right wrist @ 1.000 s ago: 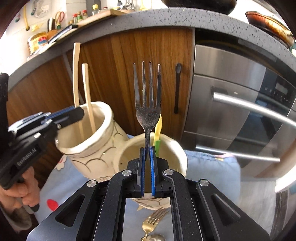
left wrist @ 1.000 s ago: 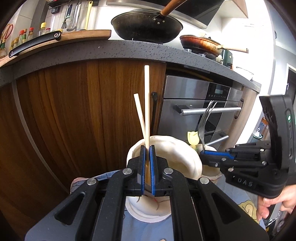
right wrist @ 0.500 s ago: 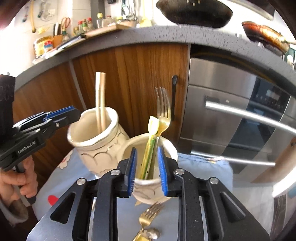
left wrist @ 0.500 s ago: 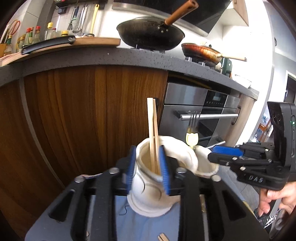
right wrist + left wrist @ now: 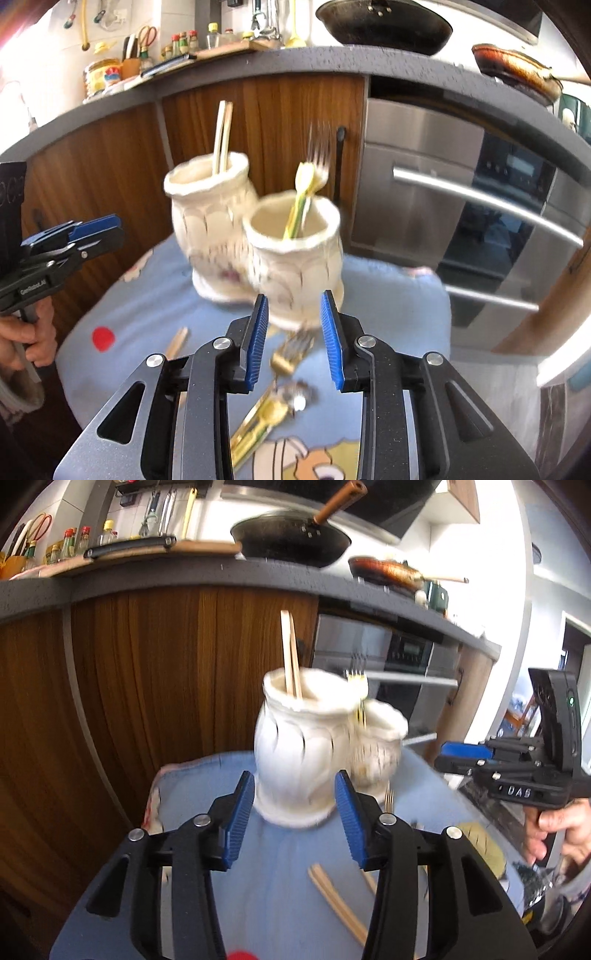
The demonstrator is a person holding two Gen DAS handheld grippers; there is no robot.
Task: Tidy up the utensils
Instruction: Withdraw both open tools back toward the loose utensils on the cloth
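Two cream ceramic jars stand on a blue cloth (image 5: pixel 199 797). The left jar (image 5: pixel 299 753) holds two wooden chopsticks (image 5: pixel 290 653); it also shows in the right wrist view (image 5: pixel 210 221). The right jar (image 5: pixel 295 254) holds a silver fork (image 5: pixel 319 162) and a yellow-green utensil (image 5: pixel 301 199). My left gripper (image 5: pixel 295 812) is open and empty, just in front of the left jar. My right gripper (image 5: pixel 293 332) is open and empty, just in front of the right jar. More chopsticks (image 5: pixel 332 901) and a gold fork (image 5: pixel 284 354) lie on the cloth.
Wooden cabinet doors (image 5: pixel 166 672) and a steel oven (image 5: pixel 461 206) stand close behind the jars. A grey countertop (image 5: pixel 184 576) above carries a wok (image 5: pixel 291 542) and a pan. A red spot (image 5: pixel 102 338) marks the cloth.
Both grippers let go: the chopstick dropped into the left jar, the fork into the right jar. Both grippers opened and have drawn back and up from the jars.
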